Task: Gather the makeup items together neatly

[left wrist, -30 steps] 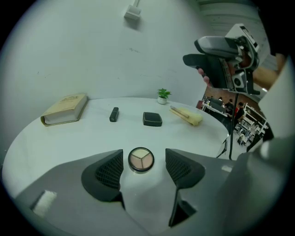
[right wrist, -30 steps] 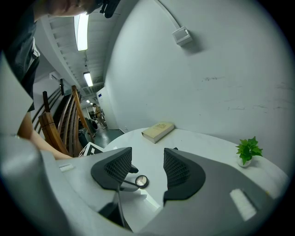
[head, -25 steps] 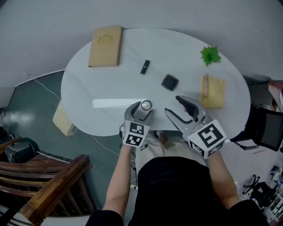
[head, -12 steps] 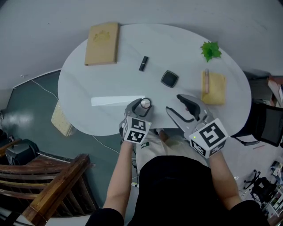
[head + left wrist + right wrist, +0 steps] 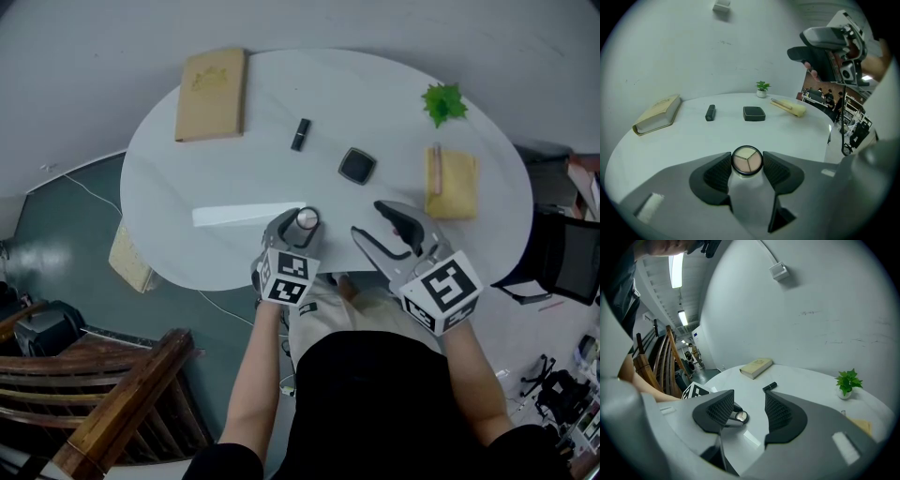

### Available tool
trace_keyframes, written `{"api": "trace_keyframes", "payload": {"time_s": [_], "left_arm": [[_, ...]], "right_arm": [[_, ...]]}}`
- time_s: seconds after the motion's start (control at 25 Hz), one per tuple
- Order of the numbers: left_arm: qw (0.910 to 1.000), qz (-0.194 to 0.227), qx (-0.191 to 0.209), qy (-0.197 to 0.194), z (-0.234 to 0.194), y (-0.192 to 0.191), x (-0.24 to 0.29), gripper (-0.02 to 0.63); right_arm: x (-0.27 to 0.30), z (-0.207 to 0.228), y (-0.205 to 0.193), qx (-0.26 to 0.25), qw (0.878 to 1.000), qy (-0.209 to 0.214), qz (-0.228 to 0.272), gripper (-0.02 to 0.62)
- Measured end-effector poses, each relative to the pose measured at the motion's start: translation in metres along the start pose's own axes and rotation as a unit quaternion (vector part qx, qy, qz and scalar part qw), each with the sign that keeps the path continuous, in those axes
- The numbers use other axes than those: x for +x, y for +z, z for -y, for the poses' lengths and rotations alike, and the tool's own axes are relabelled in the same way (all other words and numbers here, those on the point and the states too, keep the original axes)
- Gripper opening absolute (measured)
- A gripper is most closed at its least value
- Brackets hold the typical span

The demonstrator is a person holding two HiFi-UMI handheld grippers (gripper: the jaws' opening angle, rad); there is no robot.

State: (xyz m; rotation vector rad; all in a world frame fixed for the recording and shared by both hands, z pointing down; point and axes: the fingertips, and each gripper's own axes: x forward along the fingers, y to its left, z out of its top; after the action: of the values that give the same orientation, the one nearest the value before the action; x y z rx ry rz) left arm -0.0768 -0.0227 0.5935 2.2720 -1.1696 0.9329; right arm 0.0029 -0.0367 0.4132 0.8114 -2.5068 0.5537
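A small round compact [image 5: 307,219] with three pale shades [image 5: 747,160] sits near the front edge of the white oval table [image 5: 234,178]. My left gripper [image 5: 301,223] [image 5: 747,165] has just been closing, and its pads now touch the compact on both sides. To its right, my right gripper [image 5: 370,221] [image 5: 749,404] hovers open and empty; past its jaws I see the round compact [image 5: 738,416]. Farther back lie a black lipstick tube [image 5: 300,134] [image 5: 710,112] and a black square compact [image 5: 357,166] [image 5: 754,113].
A tan book [image 5: 212,95] lies at the back left. At the right are a yellow pouch [image 5: 452,185] with a pink stick [image 5: 436,173] on it, and a small green plant [image 5: 444,103]. A wooden chair [image 5: 112,394] stands at the lower left.
The left jaws have narrowed around the round compact. Neither gripper has shifted on the table; only the head view has drifted slightly.
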Motion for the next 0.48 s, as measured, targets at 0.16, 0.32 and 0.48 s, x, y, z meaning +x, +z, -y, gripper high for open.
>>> {"api": "trace_keyframes", "payload": {"time_s": [0.16,0.32,0.48], "left_arm": [[1.0,0.004,0.003,0.002,-0.005,0.007,-0.001,0.207],[0.9999,0.009,0.003,0.008,-0.016,0.017,0.001,0.207],[0.9999,0.011,0.008,0.009,-0.024,0.024,0.006,0.207]], "right_arm": [[0.001,0.0,0.0,0.002,1.0,-0.002,-0.003,0.206],[0.003,0.001,0.002,0.004,1.0,-0.003,0.001,0.206],[0.006,0.003,0.002,0.006,1.0,-0.008,-0.001,0.206]]}}
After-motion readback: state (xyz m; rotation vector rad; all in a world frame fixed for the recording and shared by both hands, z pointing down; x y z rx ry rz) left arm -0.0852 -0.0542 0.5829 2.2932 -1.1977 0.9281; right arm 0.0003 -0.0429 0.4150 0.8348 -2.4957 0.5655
